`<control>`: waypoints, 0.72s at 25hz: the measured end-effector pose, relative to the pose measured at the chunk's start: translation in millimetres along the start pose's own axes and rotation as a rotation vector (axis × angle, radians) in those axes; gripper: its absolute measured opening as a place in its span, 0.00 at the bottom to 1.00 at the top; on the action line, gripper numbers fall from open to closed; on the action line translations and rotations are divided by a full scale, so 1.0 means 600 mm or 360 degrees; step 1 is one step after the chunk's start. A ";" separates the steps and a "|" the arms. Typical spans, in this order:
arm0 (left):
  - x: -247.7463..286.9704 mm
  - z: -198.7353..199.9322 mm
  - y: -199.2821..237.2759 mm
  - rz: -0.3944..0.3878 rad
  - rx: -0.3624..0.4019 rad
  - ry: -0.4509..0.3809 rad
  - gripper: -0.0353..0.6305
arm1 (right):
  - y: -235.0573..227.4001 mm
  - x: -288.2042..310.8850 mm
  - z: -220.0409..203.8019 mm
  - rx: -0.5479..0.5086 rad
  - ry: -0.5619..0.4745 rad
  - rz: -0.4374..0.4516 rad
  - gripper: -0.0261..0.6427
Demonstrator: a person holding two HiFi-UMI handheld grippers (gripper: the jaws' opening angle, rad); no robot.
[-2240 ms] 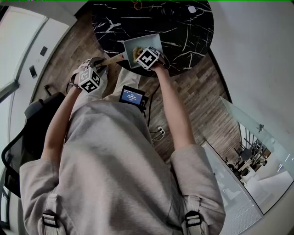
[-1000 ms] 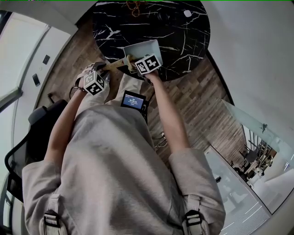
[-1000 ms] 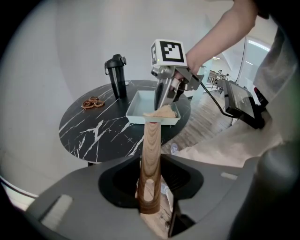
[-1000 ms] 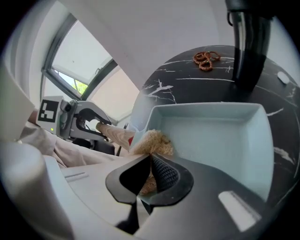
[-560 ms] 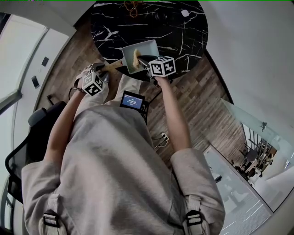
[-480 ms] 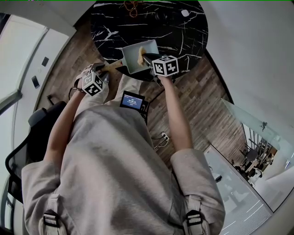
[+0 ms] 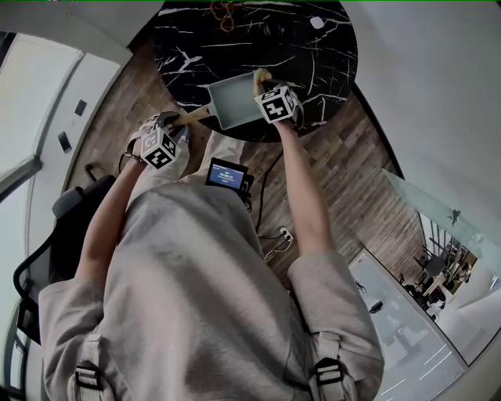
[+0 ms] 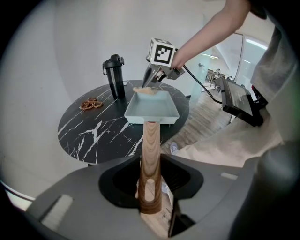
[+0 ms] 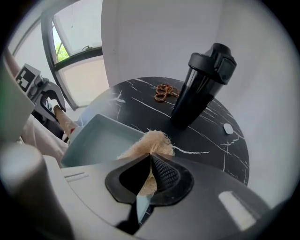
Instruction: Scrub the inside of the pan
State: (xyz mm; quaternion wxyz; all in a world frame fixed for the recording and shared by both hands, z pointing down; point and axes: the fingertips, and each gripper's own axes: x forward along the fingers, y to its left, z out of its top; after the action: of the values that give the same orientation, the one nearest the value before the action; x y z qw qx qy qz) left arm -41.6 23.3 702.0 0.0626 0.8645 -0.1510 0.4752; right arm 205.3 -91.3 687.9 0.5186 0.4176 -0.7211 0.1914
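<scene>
A pale blue square pan rests on the round black marble table. Its wooden handle runs back into my left gripper, which is shut on it off the table's near edge. My right gripper is shut on a tan fibrous scrubber. The scrubber hangs at the pan's far right rim, raised above the pan floor.
A black tumbler stands on the table beyond the pan. A brown beaded cord lies near it, and a small white disc sits at the far right. A tablet device hangs at the person's waist.
The right gripper swept the scrubber across the pan, from its near left part to the far right rim, and lifted it. The left gripper kept holding the handle.
</scene>
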 end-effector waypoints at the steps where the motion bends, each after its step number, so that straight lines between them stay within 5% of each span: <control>1: 0.000 0.000 -0.001 0.0006 0.0030 0.0012 0.25 | -0.001 0.007 0.001 -0.0013 0.0008 -0.0022 0.08; 9: 0.009 -0.006 -0.007 0.0040 0.0254 0.0113 0.25 | -0.002 0.046 0.010 -0.0053 0.0082 -0.0100 0.08; 18: 0.014 -0.004 -0.016 -0.0060 0.0178 0.0138 0.26 | 0.015 0.078 0.013 -0.0015 0.0152 -0.0047 0.08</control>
State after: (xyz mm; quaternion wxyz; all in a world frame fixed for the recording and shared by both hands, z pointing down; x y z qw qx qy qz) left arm -36.3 31.6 710.6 0.0297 0.8480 -0.1052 0.5186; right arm 188.4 -110.7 728.7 0.5571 0.4163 -0.6902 0.1999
